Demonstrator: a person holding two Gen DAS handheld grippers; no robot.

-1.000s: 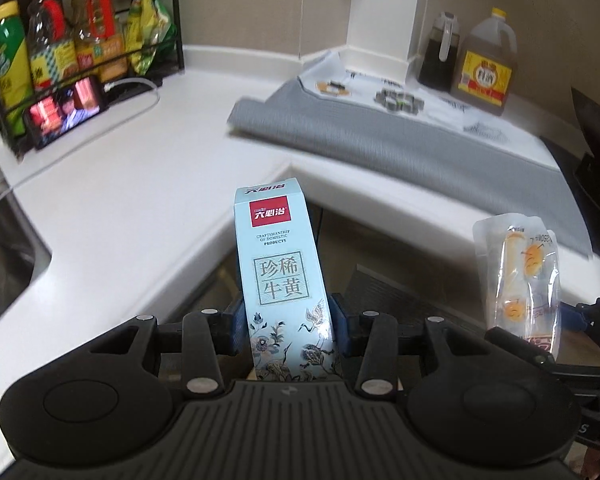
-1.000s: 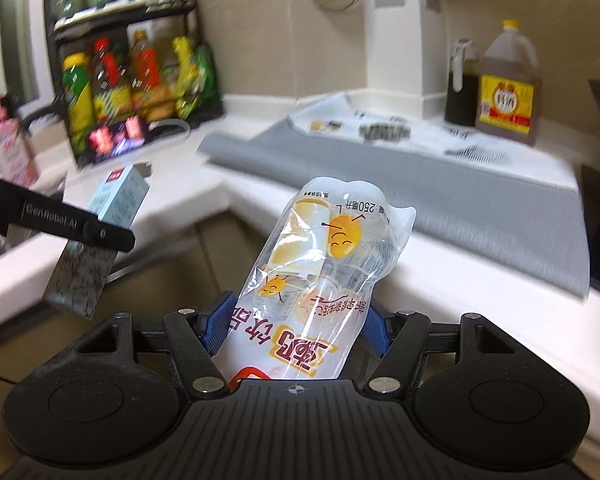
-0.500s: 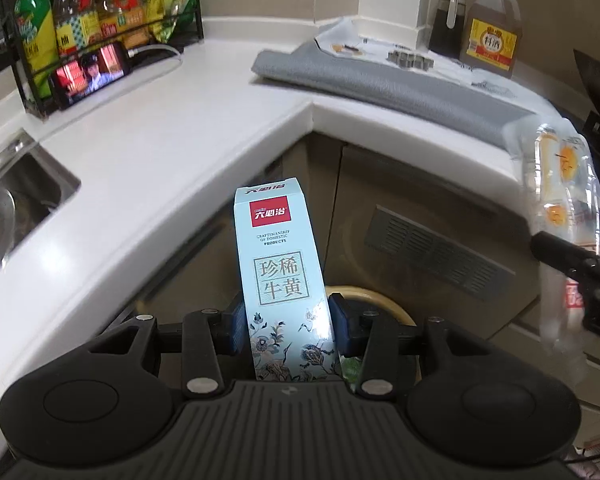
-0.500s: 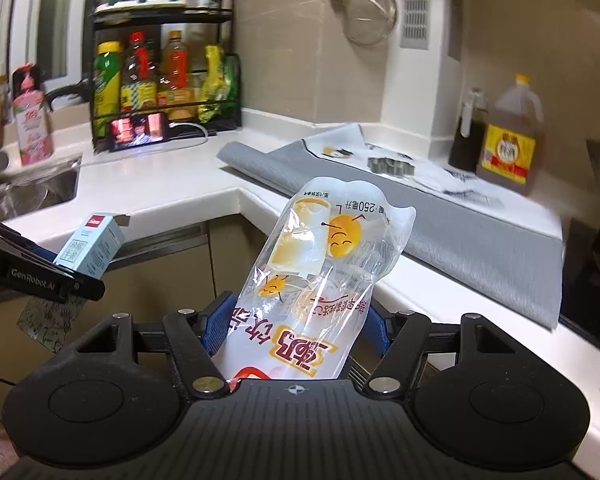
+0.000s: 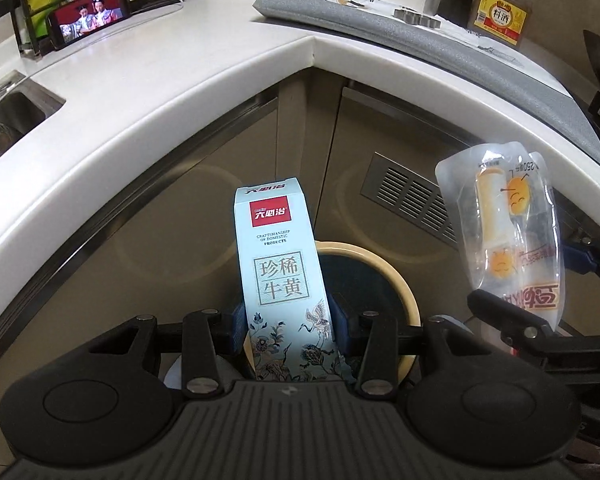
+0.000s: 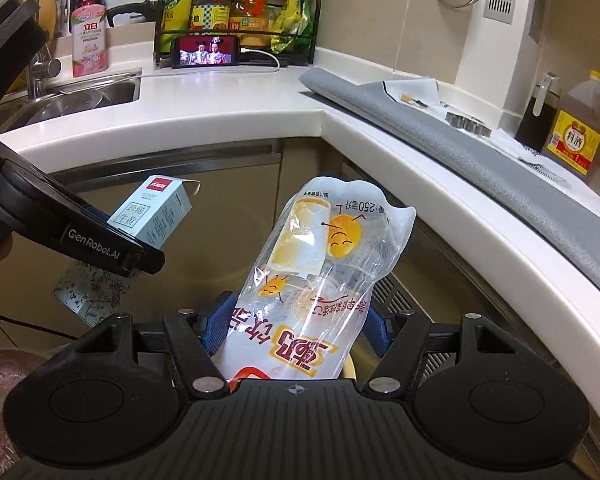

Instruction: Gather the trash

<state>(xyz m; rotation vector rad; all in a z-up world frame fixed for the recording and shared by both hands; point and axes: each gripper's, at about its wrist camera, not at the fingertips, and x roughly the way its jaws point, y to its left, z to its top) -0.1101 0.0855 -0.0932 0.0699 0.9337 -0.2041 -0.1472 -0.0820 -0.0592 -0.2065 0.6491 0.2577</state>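
Left claw [image 5: 288, 320] clamps the box [image 5: 278, 256]; right claw [image 6: 296, 320] clamps the pouch [image 6: 320, 272] (both upright).

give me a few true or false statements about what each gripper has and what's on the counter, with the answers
1. The left gripper is shut on the light blue carton. True.
2. The right gripper is empty. False: it is clamped on the clear plastic pouch.
3. A round bin with a cream rim sits below the carton. True.
4. The phone on the counter has a dark, switched-off screen. False: it is showing a video.
5. The grey mat lies in the sink. False: it lies on the white counter, away from the sink.
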